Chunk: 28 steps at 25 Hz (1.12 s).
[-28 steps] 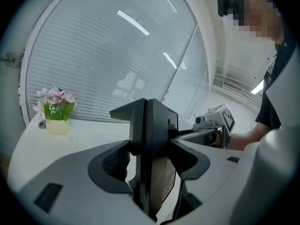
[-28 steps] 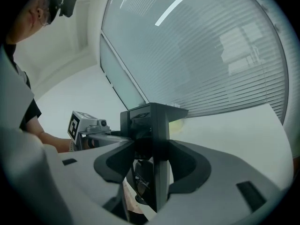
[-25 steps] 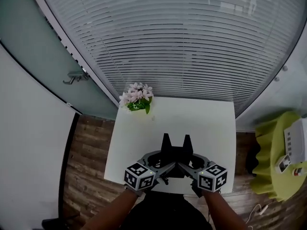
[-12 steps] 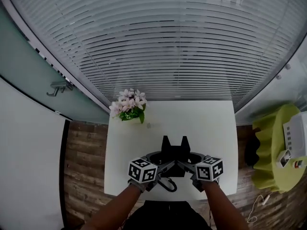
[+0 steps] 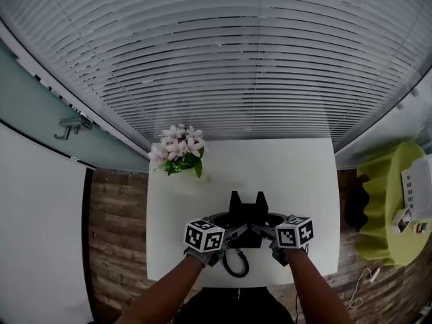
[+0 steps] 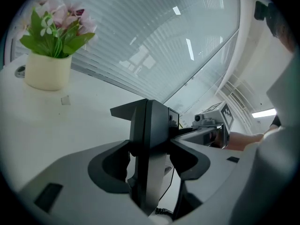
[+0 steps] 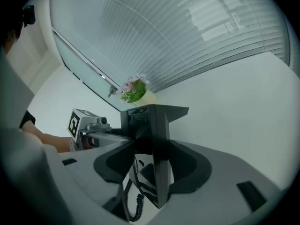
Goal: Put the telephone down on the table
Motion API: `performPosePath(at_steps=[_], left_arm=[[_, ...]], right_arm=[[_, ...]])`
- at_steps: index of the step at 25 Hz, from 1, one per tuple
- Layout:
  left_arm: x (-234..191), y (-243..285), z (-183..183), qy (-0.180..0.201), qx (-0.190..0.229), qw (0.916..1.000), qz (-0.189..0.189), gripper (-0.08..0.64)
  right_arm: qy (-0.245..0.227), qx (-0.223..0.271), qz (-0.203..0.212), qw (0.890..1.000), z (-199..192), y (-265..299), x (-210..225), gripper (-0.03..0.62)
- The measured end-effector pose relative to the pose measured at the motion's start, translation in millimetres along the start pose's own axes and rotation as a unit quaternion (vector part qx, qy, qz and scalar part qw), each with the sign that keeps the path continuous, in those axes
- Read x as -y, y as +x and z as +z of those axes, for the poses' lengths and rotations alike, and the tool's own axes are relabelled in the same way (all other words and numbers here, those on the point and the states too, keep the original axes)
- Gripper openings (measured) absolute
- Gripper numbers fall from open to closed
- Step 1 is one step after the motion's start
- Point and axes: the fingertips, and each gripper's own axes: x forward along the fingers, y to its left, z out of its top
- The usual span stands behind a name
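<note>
In the head view the black telephone (image 5: 247, 216) is gripped between the left tool (image 5: 231, 233) and right tool (image 5: 264, 231) over the white counter (image 5: 297, 174), well apart from the flower pot (image 5: 177, 155); in the left gripper view, then the right gripper view, each tool's jaws are seen pinched on the telephone.

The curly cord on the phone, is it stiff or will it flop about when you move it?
Probably floppy: the curly cord droops in a loose loop under the telephone. Its coils suggest it would stretch and spring back if tugged. It looks thin and light, so it should just trail after the telephone.
</note>
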Motion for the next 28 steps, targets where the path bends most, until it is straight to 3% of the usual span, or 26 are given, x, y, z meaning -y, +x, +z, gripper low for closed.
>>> performPosePath(at_steps=[17,23,28], left_arm=[[-32,17,0,-0.056,0.002,0.9984,-0.008,0.265],[-31,18,2,-0.03,0.01,0.9993,-0.018,0.267],[-34,2,12,-0.008,0.035,0.9993,0.005,0.267]], right_arm=[[0.041,0.013,-0.001,0.999,5,25,25,0.236],[0.037,0.019,0.0,0.999,4,24,24,0.236],[0.011,0.037,-0.02,0.999,12,13,24,0.238]])
